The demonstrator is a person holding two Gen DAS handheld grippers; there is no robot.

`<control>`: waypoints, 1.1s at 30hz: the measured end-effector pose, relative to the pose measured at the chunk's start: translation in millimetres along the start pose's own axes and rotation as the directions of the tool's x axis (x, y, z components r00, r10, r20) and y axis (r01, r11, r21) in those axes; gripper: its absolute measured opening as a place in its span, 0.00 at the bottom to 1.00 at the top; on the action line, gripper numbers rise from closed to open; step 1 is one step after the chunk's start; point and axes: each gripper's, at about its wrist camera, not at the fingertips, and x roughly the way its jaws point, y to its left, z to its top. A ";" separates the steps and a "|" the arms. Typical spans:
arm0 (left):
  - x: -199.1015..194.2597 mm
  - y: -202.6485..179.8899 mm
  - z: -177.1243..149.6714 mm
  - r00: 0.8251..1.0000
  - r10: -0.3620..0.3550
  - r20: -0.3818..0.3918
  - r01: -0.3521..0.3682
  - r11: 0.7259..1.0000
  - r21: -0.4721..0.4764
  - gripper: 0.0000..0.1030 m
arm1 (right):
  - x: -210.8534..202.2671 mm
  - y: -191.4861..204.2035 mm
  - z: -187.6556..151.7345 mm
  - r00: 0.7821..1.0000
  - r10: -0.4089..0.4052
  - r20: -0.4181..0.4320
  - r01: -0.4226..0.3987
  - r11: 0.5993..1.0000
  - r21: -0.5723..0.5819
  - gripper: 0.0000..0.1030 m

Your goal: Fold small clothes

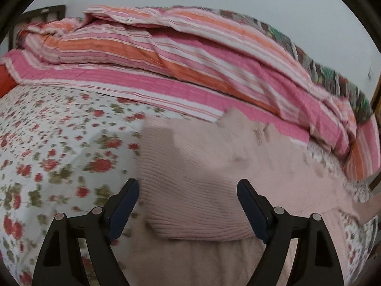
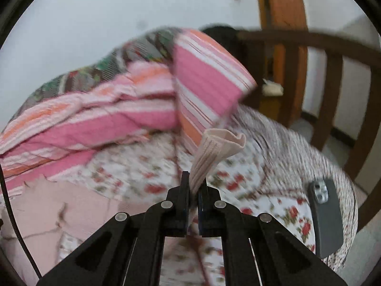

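Sweater (image 2: pixel 215 152) cuff (ribbed) pinched by right hand-held gripper (image 2: pixel 194 187).

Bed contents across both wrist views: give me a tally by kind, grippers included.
Pink knitted garment: 1
Striped quilt: 1
Floral bedsheet: 1
Phone: 1
Grippers, left gripper open, right gripper shut on the garment's edge: 2
Total: 6

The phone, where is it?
In the right wrist view the grey phone lies camera-side up on the flowered bedsheet, near the bed's right edge, right of the right gripper.
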 end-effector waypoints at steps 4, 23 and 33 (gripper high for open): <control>-19.4 30.0 7.8 1.000 0.015 0.027 -0.014 0.998 -0.058 0.81 | -20.7 56.8 15.0 0.998 0.048 0.045 -0.045 0.997 -0.068 0.05; -56.8 143.8 6.1 0.999 0.041 0.023 -0.035 0.975 -0.220 0.81 | -50.3 455.6 -74.2 0.869 0.458 -0.187 -0.493 0.769 -0.407 0.05; -49.7 139.5 2.5 1.000 0.017 -0.004 -0.018 0.978 -0.206 0.81 | -20.2 510.3 -158.8 0.723 0.449 -0.525 -0.674 0.627 -0.392 0.37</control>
